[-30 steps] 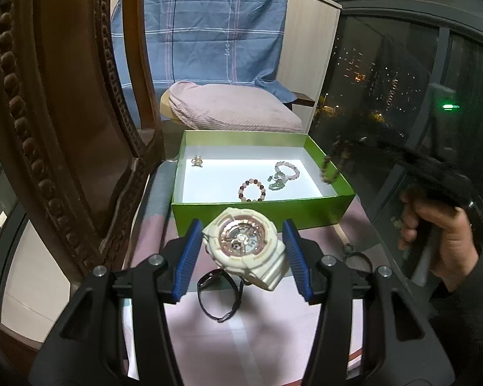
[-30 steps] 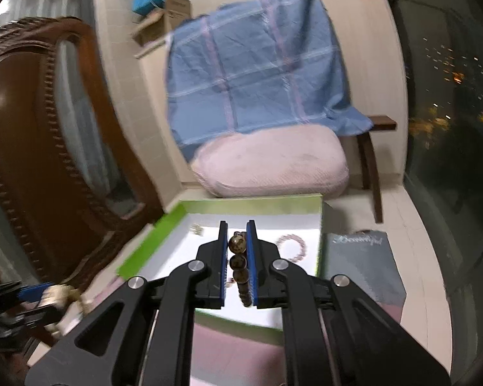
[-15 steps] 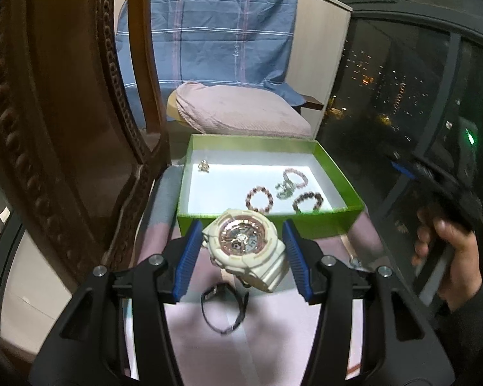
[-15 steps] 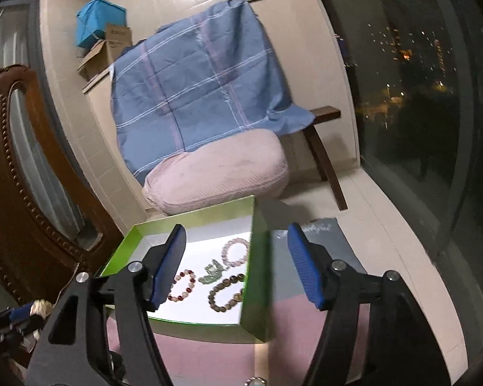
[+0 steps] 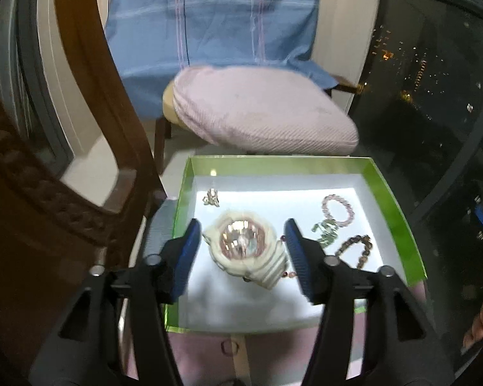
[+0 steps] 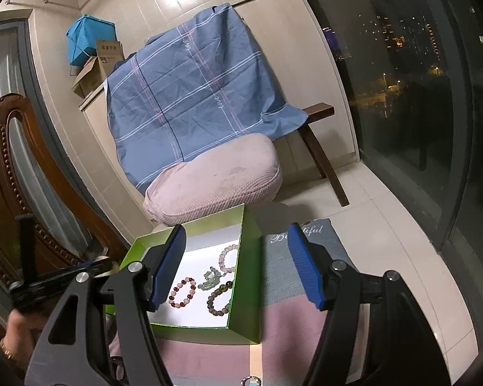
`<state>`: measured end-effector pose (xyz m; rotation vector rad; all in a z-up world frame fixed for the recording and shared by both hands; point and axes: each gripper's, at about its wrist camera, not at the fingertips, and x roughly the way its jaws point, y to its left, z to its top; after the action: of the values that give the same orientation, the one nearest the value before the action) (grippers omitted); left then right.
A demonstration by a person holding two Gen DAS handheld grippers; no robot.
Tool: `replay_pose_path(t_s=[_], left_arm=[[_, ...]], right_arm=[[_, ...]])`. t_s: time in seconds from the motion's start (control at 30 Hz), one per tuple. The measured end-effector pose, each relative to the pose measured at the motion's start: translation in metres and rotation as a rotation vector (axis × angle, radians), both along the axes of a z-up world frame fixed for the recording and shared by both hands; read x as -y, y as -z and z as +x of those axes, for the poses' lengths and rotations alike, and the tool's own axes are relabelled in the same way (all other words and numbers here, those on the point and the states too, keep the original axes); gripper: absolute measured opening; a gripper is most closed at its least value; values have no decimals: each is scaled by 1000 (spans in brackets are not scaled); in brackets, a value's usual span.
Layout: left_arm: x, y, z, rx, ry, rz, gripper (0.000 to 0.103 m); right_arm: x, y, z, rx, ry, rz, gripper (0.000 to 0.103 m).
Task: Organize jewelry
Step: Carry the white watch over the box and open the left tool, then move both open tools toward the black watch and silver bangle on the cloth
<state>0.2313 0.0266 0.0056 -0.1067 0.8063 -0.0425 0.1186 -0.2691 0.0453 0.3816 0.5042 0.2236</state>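
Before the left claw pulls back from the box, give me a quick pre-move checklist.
1. Left claw open, just widened, pads off the watch: ok.
2. Watch over the green box floor: ok.
3. Watch fully at rest: cannot tell, blurred.
4. Watch clear of the red-and-white bracelet: not ok, it seems to overlap it.
5. Right claw open, empty: ok.
6. Brown bead bracelet in the box: ok.

left gripper (image 5: 241, 251) – jaws just widened | watch (image 5: 246, 249) seemingly loose – green box (image 5: 399, 222)
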Motion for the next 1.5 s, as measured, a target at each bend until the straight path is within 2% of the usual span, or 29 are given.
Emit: replay_pose_path(t_s=[0.07, 0.17, 0.23, 0.33, 0.4, 0.47, 0.63, 0.83, 0.93, 1.1, 1.5], left_arm=[[-6, 0, 2, 3, -29, -10, 76], [-12, -14, -16, 57, -22, -3, 85], [-20, -27, -42, 113, -36, -13, 89], [-28, -33, -80, 143, -38, -38, 92], [-34, -29, -103, 149, -51, -47, 91], [-33, -21, -124, 146, -19, -61, 91], [-17, 2, -156, 147, 8, 23, 91], [-12, 12, -155, 150, 18, 28, 91], [-7, 11, -157, 160, 25, 60, 91], [-7, 11, -157, 153, 32, 50, 91], [-5, 14, -154, 134, 31, 46, 91]], right_arm=[[0, 0, -2, 3, -6, -1, 64], [-1, -1, -3, 11, -8, -13, 64], [-1, 0, -2, 6, -9, -10, 64], [-4, 1, -4, 7, -17, -16, 64], [-8, 1, -7, 11, -24, -32, 64], [-11, 1, -10, 15, -34, -45, 64], [-16, 0, -26, 34, -56, -88, 64], [-24, -7, -53, 81, -82, -147, 64], [-30, -10, -64, 108, -100, -179, 64], [-41, -7, -69, 116, -116, -274, 64], [-39, -2, -64, 67, -122, -263, 64]])
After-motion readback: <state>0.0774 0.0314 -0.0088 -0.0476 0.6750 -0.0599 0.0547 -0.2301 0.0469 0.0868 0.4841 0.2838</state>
